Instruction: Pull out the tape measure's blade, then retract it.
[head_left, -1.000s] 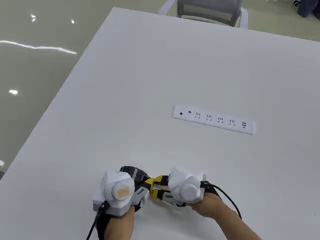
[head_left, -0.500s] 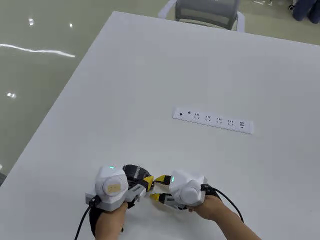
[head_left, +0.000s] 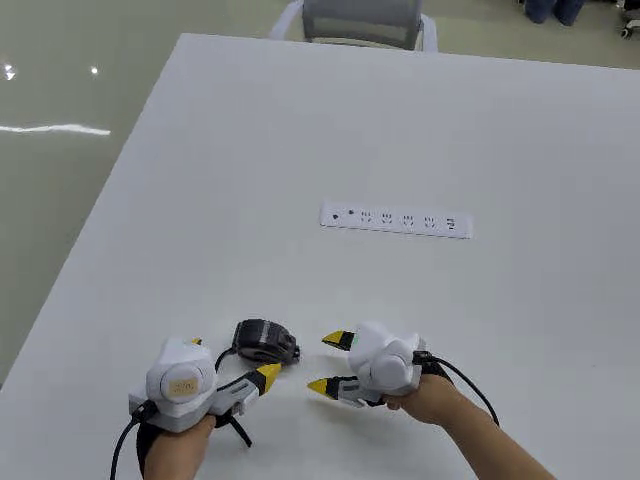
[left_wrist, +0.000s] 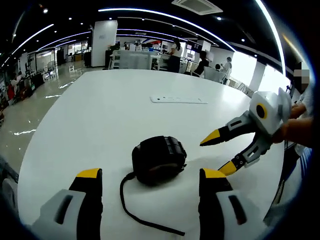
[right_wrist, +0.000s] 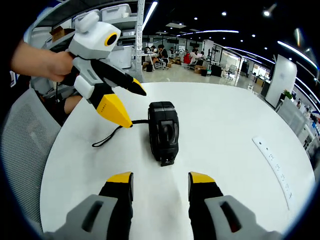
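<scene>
Both claws are empty. Left gripper (left_wrist: 151, 176): jaws spread wide, nothing held. Black round-cased tape measure (head_left: 266, 341) lies on the white tabletop (head_left: 300, 130) between the two grippers, touching neither. Its thin black strap (left_wrist: 120, 190) trails on the table. Right gripper (head_left: 328, 362): jaws wide apart, nothing held.

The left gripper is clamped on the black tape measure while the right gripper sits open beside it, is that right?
Not quite. The left gripper is open too: its jaws stand apart, and the tape measure lies free on the table ahead of them, as the left gripper view shows. The right gripper is indeed open beside it.
</scene>
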